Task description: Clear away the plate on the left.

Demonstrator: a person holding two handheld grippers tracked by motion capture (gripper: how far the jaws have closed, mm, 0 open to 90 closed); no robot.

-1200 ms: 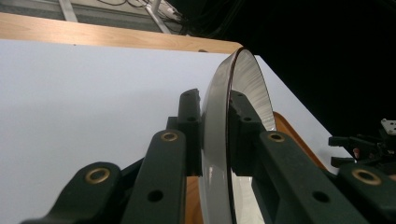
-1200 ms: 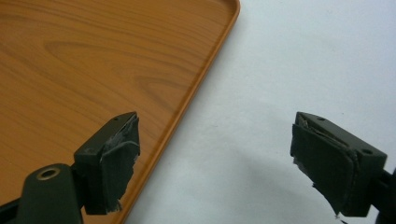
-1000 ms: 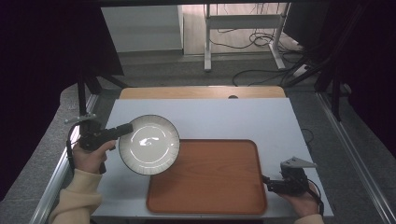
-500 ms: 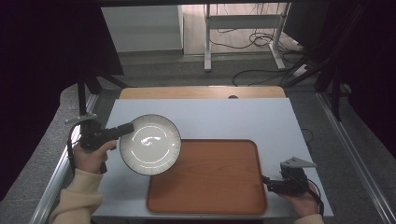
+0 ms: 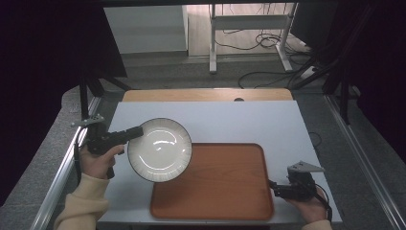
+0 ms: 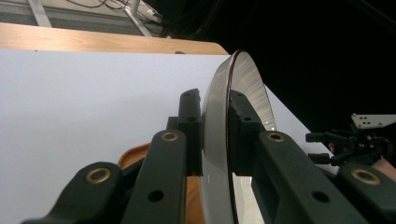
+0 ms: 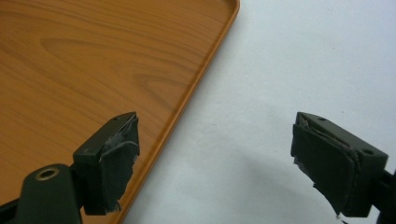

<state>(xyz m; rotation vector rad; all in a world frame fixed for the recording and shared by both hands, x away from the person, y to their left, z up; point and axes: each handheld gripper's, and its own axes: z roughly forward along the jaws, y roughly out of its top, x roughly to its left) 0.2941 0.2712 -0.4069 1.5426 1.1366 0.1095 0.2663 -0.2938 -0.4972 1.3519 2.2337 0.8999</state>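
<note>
Left tongs [image 5: 136, 131]: in the high view we are pinching the left rim of the plate [image 5: 159, 149] with them, our left hand [image 5: 98, 155] gripping the handle at the desk's left edge.
Plate, high view: we are holding it tilted, its white face turned up toward the camera, its right part hanging over the near left corner of the tray [image 5: 213, 181].
Right tongs [image 5: 272, 187]: in the high view we are resting them near the tray's right edge, at the near right of the desk [image 5: 249, 120], pointing toward the tray, well apart from the plate.
Left gripper view: we are seeing the plate [image 6: 219, 140] edge-on and upright between the two black jaws, both pads pressing on its rim; the tray [image 6: 135, 156] is peeking out below, and the right tongs are showing far off at the right.
Right gripper view: the right tongs [image 7: 212, 161] are standing spread wide with nothing between them, one jaw over the tray's [image 7: 93, 60] raised rim, the other over the white desk [image 7: 303, 56].
</note>
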